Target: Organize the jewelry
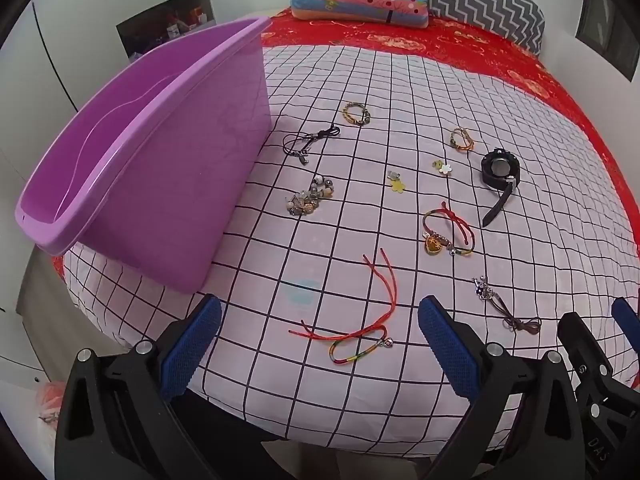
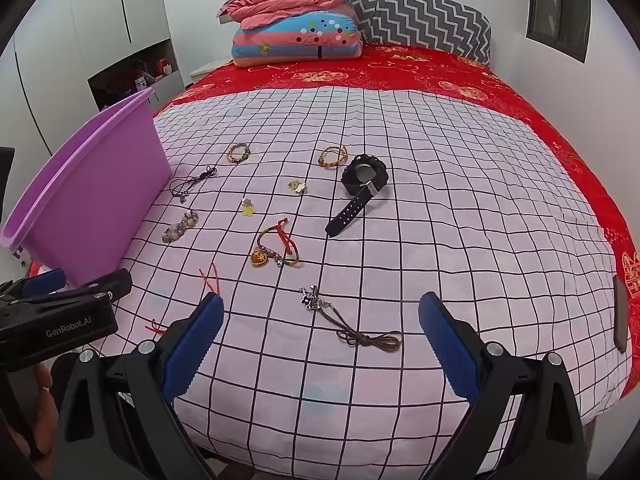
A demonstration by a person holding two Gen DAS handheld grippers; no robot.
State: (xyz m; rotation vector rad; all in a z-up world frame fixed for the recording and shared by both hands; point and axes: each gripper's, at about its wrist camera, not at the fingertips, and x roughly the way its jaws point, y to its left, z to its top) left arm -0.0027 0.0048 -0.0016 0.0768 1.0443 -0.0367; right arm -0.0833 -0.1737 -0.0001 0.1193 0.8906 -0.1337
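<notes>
Both grippers were spread wide with nothing in them: left gripper over the red string bracelet, right gripper over the brown cord necklace. All the jewelry sat loose on the bed's checked sheet, to the right of the purple bin. The black watch lay farthest from the bin, the beaded bracelet just beside it, and the heart-charm bracelet between those two.

bin: 1 | watch: 1 | flower charms: 2 | bracelets and cords: 7 | pillows: 2
</notes>
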